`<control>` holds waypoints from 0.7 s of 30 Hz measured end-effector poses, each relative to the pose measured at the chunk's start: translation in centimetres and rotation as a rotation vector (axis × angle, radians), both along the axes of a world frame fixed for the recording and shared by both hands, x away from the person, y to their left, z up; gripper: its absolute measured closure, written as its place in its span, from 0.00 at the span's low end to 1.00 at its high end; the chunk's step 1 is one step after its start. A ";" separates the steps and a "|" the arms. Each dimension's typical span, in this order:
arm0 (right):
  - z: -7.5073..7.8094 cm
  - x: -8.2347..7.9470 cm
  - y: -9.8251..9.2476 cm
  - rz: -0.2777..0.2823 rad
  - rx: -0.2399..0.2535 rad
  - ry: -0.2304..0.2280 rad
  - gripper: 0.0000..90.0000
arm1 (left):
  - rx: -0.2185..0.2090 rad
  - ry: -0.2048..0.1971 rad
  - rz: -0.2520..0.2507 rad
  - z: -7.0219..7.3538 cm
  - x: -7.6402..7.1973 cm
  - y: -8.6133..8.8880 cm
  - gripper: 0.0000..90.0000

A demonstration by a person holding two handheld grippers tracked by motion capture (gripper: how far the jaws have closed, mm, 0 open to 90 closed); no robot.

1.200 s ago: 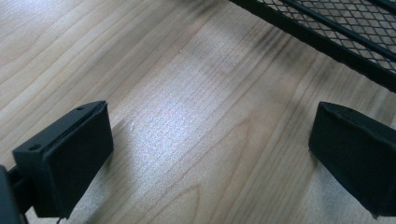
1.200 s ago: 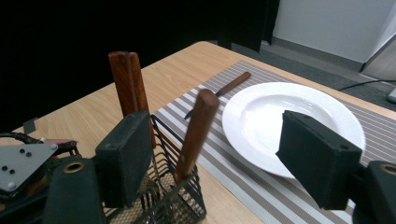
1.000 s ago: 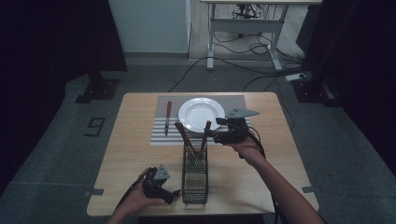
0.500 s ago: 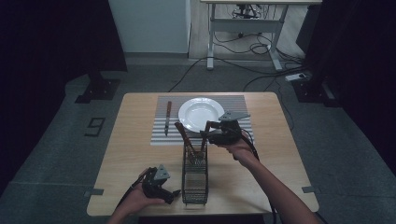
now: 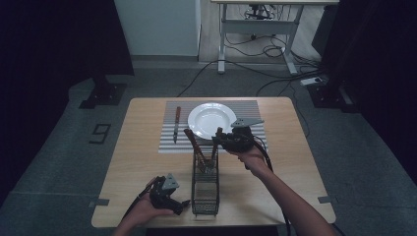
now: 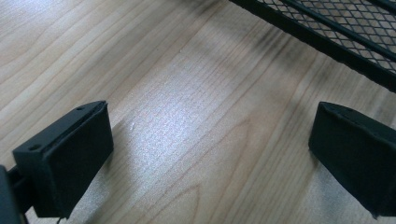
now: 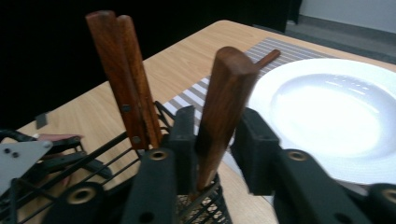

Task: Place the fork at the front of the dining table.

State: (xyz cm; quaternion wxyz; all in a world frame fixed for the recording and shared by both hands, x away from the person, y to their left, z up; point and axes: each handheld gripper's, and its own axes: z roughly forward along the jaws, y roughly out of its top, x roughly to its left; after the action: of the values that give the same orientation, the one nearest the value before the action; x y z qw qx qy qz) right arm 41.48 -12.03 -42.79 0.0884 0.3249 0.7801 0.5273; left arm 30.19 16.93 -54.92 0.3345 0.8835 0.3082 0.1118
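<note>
From my station, the table (image 6: 187, 140) reads as pale wood with a clear grain and a soft satin sheen where light falls. The caddy (image 5: 205, 184) looks like black wire mesh, metal with a matt coat. The handle (image 7: 224, 107) standing in it between my right gripper (image 7: 212, 140) pads is dark brown wood, smooth and slightly glossy; the two handles (image 7: 123, 74) beside it are reddish wood with small metal rivets. The plate (image 7: 336, 107) is white, glossy, ceramic by its look. The placemat (image 5: 169, 137) under it seems woven, striped grey and white, matt. My left gripper (image 6: 210, 154) pads (image 6: 70, 154) look like matt black plastic or rubber.
</note>
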 end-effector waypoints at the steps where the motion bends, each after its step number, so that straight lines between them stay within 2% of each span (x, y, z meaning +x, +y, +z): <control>1: 0.0 0.0 0.0 0.000 0.000 0.000 0.82 | 0.000 0.000 0.000 0.0 0.0 0.0 0.00; 7: -0.1 0.1 -0.2 0.022 0.039 0.032 0.87 | -0.001 0.001 0.000 0.0 0.0 0.0 0.00; 10: 0.1 0.0 -0.2 0.028 0.050 0.031 0.88 | 0.000 0.001 0.000 0.0 0.0 0.0 0.00; 15: 0.9 -0.4 -0.5 0.034 0.072 0.007 0.89 | 0.002 0.001 -0.001 0.0 0.0 0.0 0.00; 21: 2.6 -1.0 -1.5 0.032 0.128 -0.037 0.89 | 0.001 0.002 -0.001 0.0 0.0 0.0 0.00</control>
State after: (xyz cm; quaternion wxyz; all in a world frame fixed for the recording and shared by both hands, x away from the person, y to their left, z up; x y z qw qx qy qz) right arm 40.49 -13.50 -40.14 0.0734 0.3076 0.7483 0.5832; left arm 30.19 16.93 -54.91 0.3338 0.8841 0.3078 0.1109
